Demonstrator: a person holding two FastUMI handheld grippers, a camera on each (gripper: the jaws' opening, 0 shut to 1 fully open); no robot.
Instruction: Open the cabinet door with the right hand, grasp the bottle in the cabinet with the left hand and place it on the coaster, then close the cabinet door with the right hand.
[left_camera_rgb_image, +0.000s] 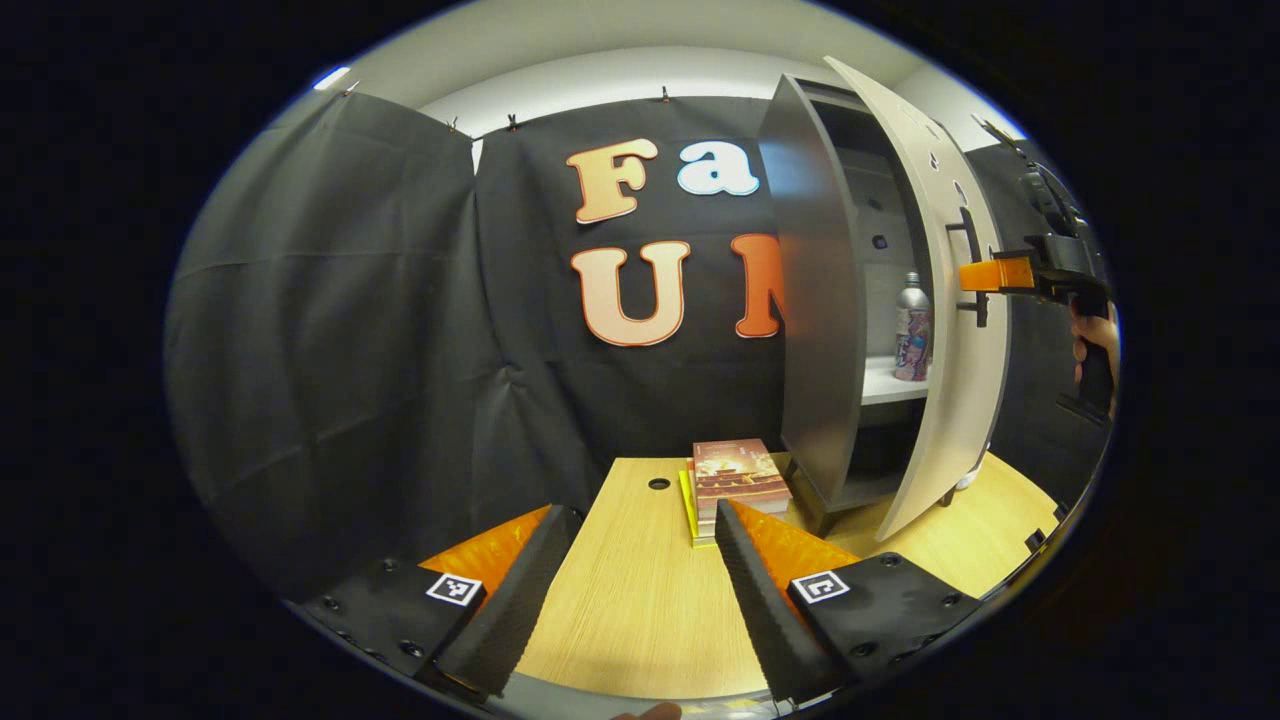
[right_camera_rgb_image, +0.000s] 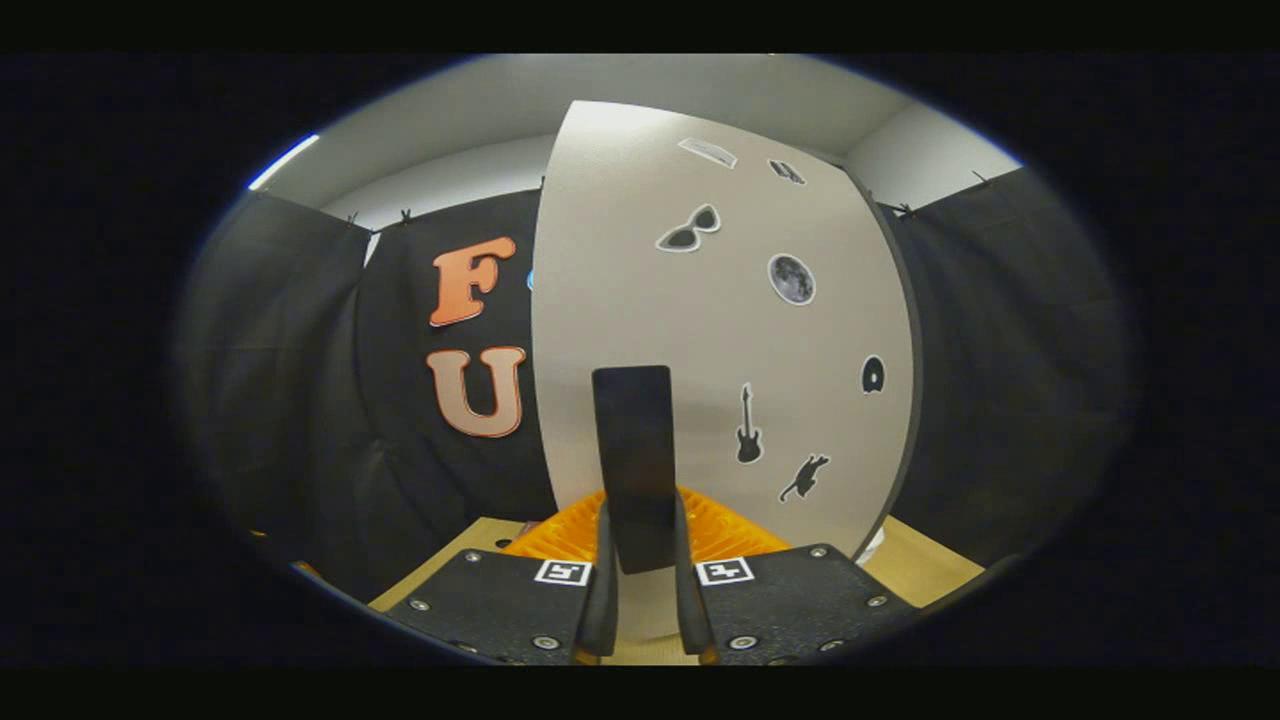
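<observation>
The grey cabinet (left_camera_rgb_image: 815, 300) stands at the right of the table, and its pale door (left_camera_rgb_image: 950, 330) is swung partly open. Inside, a silver bottle (left_camera_rgb_image: 912, 328) with a coloured label stands upright on a white shelf (left_camera_rgb_image: 885, 385). My right gripper (left_camera_rgb_image: 995, 273) is shut on the door's black handle (left_camera_rgb_image: 970, 270). In the right gripper view the handle (right_camera_rgb_image: 635, 455) sits upright between the fingers of my right gripper (right_camera_rgb_image: 642, 545), in front of the stickered door (right_camera_rgb_image: 720, 330). My left gripper (left_camera_rgb_image: 640, 560) hovers open over the table, well short of the cabinet, holding nothing.
A stack of books (left_camera_rgb_image: 735, 478) lies on the wooden table (left_camera_rgb_image: 640, 600) just left of the cabinet's foot. A small round hole (left_camera_rgb_image: 659, 483) is in the tabletop beside them. A hand (left_camera_rgb_image: 1095, 345) holds the right gripper at the far right.
</observation>
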